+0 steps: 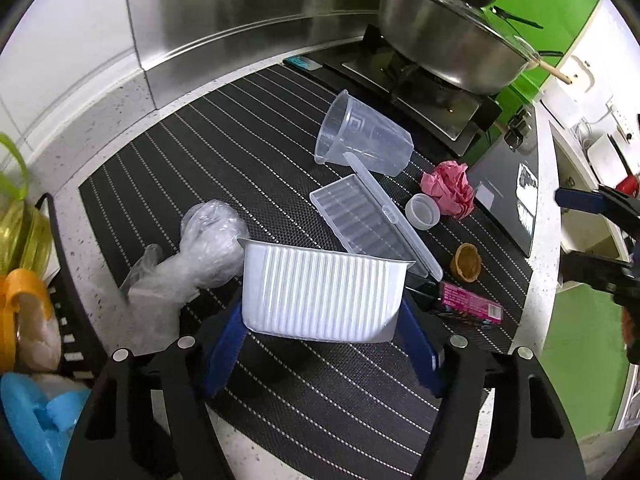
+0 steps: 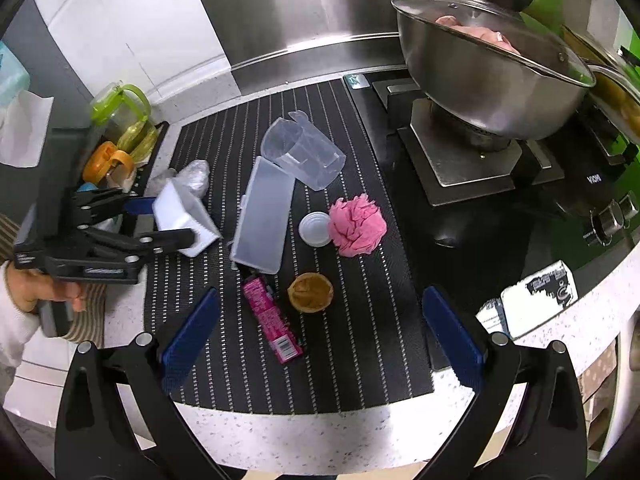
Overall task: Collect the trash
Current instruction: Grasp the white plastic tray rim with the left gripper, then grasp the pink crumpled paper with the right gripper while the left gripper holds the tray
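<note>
The left tool (image 1: 320, 320) is pinching the white ribbed plastic tray (image 1: 320, 292) by its end walls, which look light, thin and easily crushed, while the right tool (image 2: 320, 340) is hovering spread.

Bright, even overhead light, glare on the steel backsplash (image 1: 240, 12), strong fisheye bending, perhaps slight edge blur.

Lidded steel pot (image 2: 492, 76) on gas stove (image 2: 460, 168); striped mat (image 2: 360, 340) on speckled counter (image 2: 320, 436); green-lidded jug (image 2: 120, 108) at left.

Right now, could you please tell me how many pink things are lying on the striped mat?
2: a crumpled pink tissue beside the small white lid, and a pink wrapper nearer the mat's front edge. Others may be hidden.
</note>
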The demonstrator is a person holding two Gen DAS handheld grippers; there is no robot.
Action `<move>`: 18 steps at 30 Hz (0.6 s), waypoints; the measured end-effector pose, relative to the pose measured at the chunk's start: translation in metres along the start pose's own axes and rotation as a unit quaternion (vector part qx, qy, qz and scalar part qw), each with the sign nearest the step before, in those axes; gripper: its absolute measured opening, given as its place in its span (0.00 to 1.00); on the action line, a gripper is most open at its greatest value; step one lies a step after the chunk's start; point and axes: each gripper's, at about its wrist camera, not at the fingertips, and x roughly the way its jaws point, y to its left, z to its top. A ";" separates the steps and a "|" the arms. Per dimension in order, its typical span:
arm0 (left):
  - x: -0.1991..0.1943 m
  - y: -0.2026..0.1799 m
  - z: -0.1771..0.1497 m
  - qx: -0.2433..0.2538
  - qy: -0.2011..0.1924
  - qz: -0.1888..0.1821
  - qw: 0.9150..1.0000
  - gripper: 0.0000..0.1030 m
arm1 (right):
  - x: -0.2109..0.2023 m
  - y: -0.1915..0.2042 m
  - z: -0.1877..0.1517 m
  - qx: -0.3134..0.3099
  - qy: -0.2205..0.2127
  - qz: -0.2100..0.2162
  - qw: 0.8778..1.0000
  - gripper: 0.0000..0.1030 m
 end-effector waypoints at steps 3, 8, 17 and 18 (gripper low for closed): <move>-0.005 0.000 -0.001 -0.010 -0.002 0.001 1.000 0.67 | 0.010 -0.003 0.006 -0.007 0.007 -0.005 1.000 0.96; -0.013 -0.003 -0.002 -0.020 -0.002 0.001 1.000 0.67 | 0.033 -0.012 0.021 -0.023 0.022 -0.017 0.999 0.96; -0.021 -0.004 -0.008 -0.036 -0.005 0.005 0.999 0.67 | 0.074 -0.023 0.038 -0.061 0.048 -0.027 0.997 0.93; -0.021 -0.004 -0.009 -0.037 -0.004 0.005 0.999 0.67 | 0.079 -0.023 0.039 -0.067 0.054 -0.028 0.996 0.87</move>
